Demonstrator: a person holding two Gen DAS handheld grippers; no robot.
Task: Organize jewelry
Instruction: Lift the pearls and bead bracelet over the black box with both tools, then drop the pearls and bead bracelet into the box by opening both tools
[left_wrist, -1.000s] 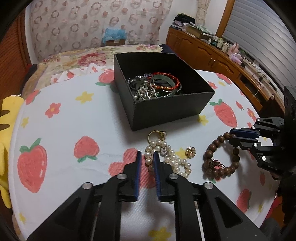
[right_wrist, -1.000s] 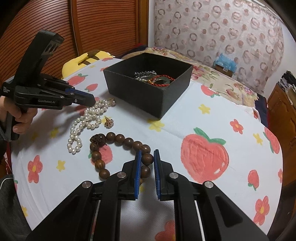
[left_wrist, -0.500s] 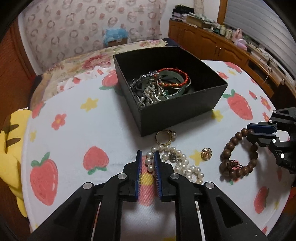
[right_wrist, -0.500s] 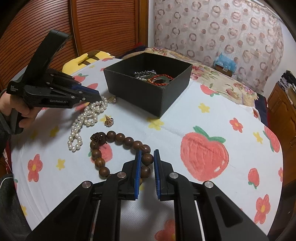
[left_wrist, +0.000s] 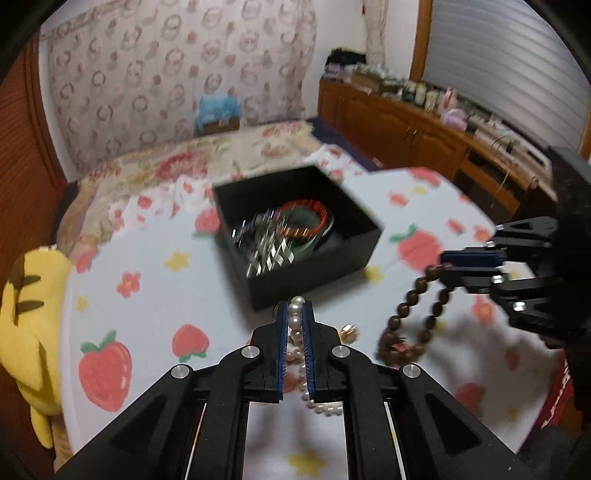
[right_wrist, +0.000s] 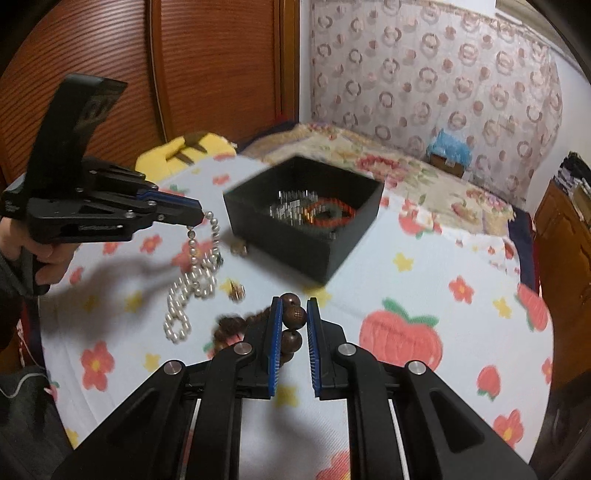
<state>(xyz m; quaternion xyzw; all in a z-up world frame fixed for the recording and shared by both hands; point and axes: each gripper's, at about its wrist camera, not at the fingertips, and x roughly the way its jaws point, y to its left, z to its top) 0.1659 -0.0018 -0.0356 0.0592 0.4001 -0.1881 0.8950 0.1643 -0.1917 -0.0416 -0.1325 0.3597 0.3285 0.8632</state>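
Note:
My left gripper (left_wrist: 295, 308) is shut on a white pearl necklace (left_wrist: 295, 321) and holds it above the table; its lower end trails on the cloth in the right wrist view (right_wrist: 192, 280). My right gripper (right_wrist: 294, 314) is shut on a brown wooden bead bracelet (right_wrist: 294, 317), lifted and hanging in the left wrist view (left_wrist: 410, 314). The black open box (left_wrist: 314, 273) with bracelets and silver pieces stands beyond both grippers; it also shows in the right wrist view (right_wrist: 295, 243).
A small gold piece (right_wrist: 236, 290) and a ring (right_wrist: 239, 250) lie on the strawberry-print tablecloth (left_wrist: 147, 295) near the box. A yellow plush toy (left_wrist: 26, 306) sits at the table's left edge. A bed and wooden cabinets stand behind.
Both grippers have risen from the table. The left one lifted the pearl necklace and the right one lifted the wooden bead bracelet, both nearer to the box.

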